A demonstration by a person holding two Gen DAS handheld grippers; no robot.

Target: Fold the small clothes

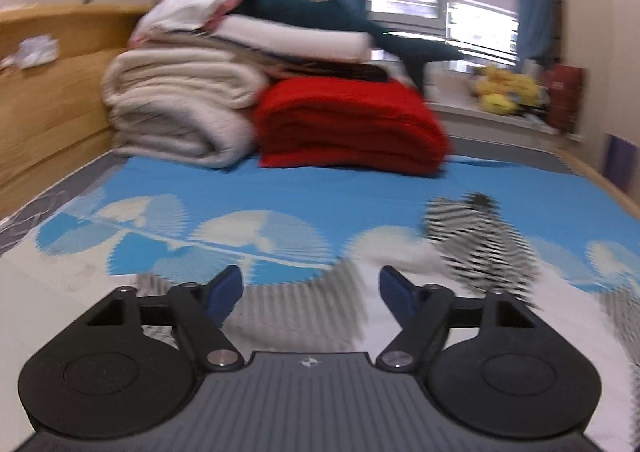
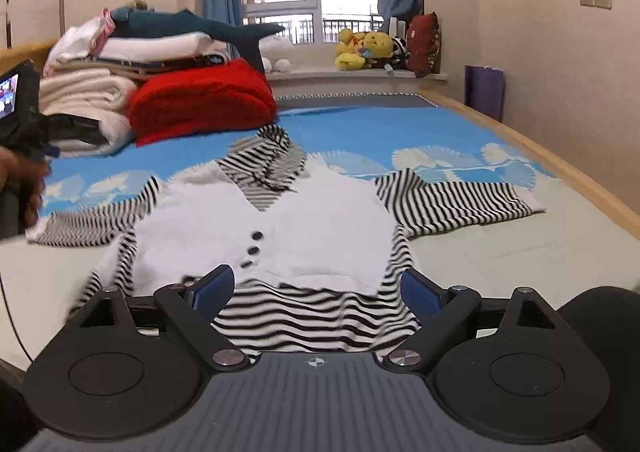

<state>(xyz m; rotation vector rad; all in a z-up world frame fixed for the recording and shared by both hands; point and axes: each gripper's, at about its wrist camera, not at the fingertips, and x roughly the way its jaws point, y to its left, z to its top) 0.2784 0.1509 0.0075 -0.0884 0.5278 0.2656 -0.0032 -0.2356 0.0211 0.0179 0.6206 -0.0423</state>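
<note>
A small black-and-white striped top [image 2: 320, 220] lies spread flat on the blue-and-white bedsheet [image 2: 400, 132], with a white vest front, three dark buttons, a striped hood and both sleeves out to the sides. My right gripper [image 2: 318, 276] is open just above its striped hem, pads apart and not pressing on the cloth. My left gripper [image 1: 310, 276] is open too, with nothing between its fingers. Its view is blurred: the striped hood [image 1: 480, 240] lies ahead to the right and striped cloth below. A hand [image 2: 20, 180] holds that gripper at the left edge of the right wrist view.
Folded bedding is stacked at the far left of the bed: cream blankets [image 2: 80, 92], a red blanket [image 2: 200, 100] and a shark plush [image 2: 180, 24] on top. Yellow plush toys [image 2: 368, 48] sit on the window sill. A wooden bed frame [image 2: 520, 136] and a wall run along the right.
</note>
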